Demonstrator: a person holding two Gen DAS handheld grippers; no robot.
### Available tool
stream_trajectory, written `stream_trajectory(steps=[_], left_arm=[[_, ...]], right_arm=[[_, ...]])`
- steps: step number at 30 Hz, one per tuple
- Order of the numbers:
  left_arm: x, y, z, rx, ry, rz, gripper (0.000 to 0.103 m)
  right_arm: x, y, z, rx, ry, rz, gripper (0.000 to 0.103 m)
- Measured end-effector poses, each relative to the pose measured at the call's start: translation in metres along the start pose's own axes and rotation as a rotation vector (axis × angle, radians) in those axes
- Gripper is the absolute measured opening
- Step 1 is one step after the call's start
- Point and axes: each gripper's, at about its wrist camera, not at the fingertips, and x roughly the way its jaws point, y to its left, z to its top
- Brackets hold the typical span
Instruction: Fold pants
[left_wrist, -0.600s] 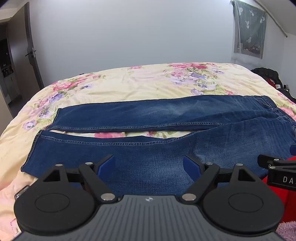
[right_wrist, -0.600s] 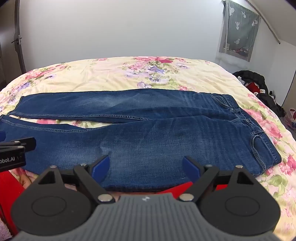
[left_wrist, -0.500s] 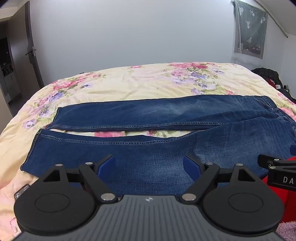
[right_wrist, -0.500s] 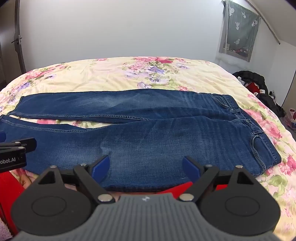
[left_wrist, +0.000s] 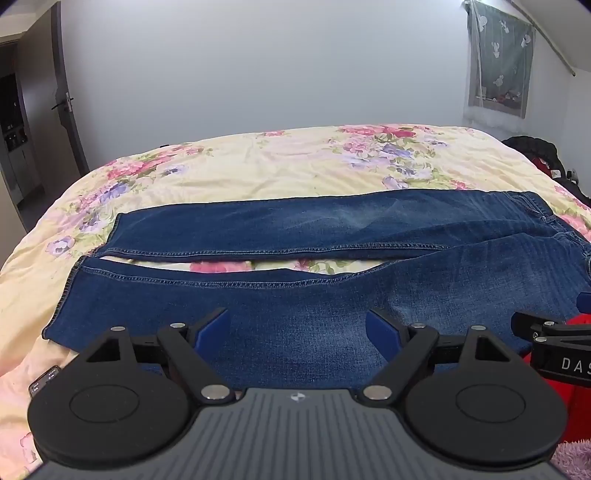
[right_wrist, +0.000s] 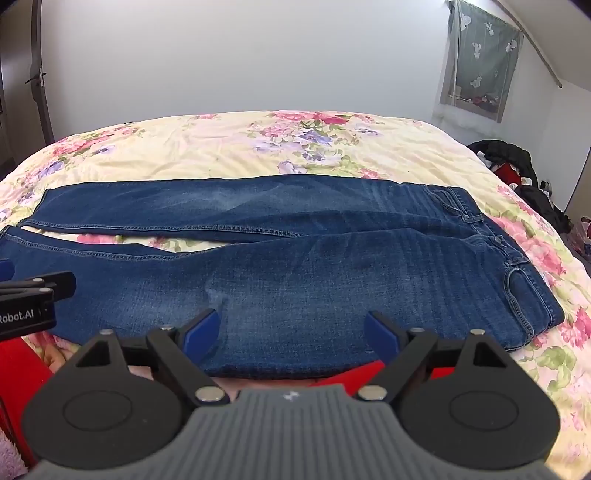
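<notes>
Jeans (left_wrist: 295, 229) laid flat across the floral bedspread (left_wrist: 258, 166), both grippers hanging over the near edge with nothing in them.

Starting far left: open doorway with a door handle (left_wrist: 61, 105), then a small phone-like thing (left_wrist: 44, 380) lying on the bedspread by the near-left corner. Leg hems at the left, two legs running side by side with a sliver of flowers showing between, waistband (right_wrist: 517, 266) off at the right end. Left gripper (left_wrist: 297, 328) tipped down above the near leg, blue pads spread wide, not touching denim as far as can be told. Just right of that, right gripper (right_wrist: 291, 330) over the thigh part, jaws also spread wide, nothing pinched. Red fabric (right_wrist: 18, 373) right below the grippers. Dark pile of clothes (right_wrist: 517, 166) past the bed's right side, green curtain (right_wrist: 480, 59) up on the wall.
</notes>
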Motion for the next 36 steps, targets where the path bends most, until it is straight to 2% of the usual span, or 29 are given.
stream_trajectory(steps=[36], left_arm=[[-0.0045,0.0087,0.0033,-0.01,0.0,-0.007,0.097]], right_arm=[[-0.0006,0.001,-0.001,0.001,0.001,-0.004,0.082]])
